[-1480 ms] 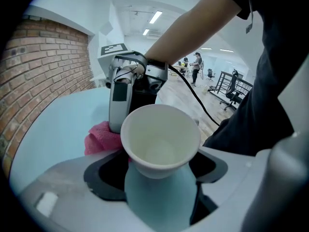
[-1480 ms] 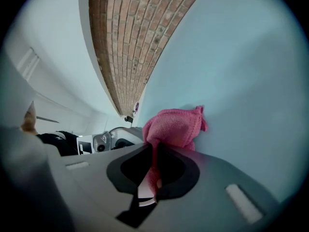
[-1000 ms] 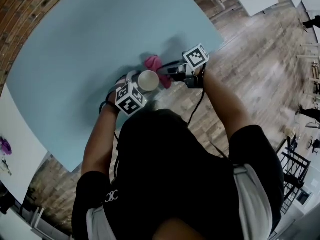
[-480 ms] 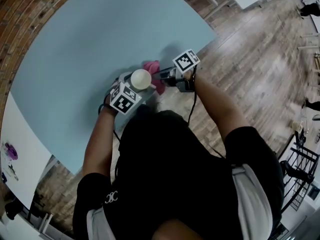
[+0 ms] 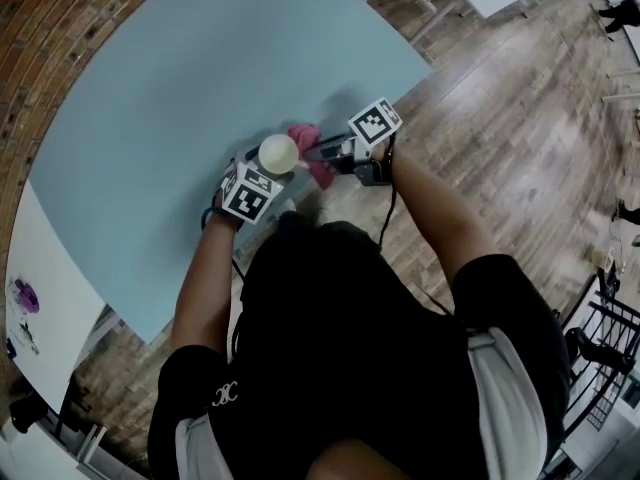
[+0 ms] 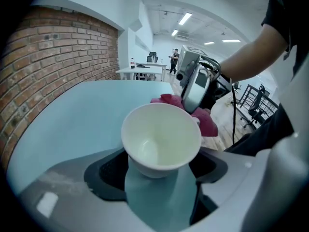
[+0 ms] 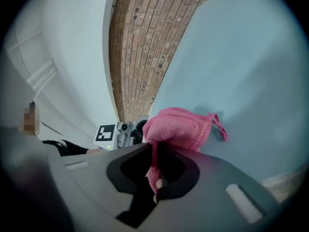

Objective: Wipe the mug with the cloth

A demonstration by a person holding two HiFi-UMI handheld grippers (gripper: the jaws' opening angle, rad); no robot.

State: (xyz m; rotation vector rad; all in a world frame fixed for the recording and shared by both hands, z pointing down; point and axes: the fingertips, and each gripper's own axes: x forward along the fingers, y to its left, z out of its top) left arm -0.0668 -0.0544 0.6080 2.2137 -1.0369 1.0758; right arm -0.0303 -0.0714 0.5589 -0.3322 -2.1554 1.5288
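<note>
Evidently I'm mid-wipe: my left gripper [image 6: 160, 170] has its fingers clamped on the white mug [image 6: 161, 139] near the tabletop [image 5: 150, 108] edge, and my right gripper [image 7: 154, 164] pinches the pink cloth [image 7: 179, 126] against its far wall. I judge most wiping remains.

Head view looks steeply down onto the blue table [image 5: 150, 118]. Left gripper view sits tight behind the white mug [image 6: 161, 139], right gripper view behind the pink cloth [image 7: 181, 127]; all 3 share that cloth.
</note>
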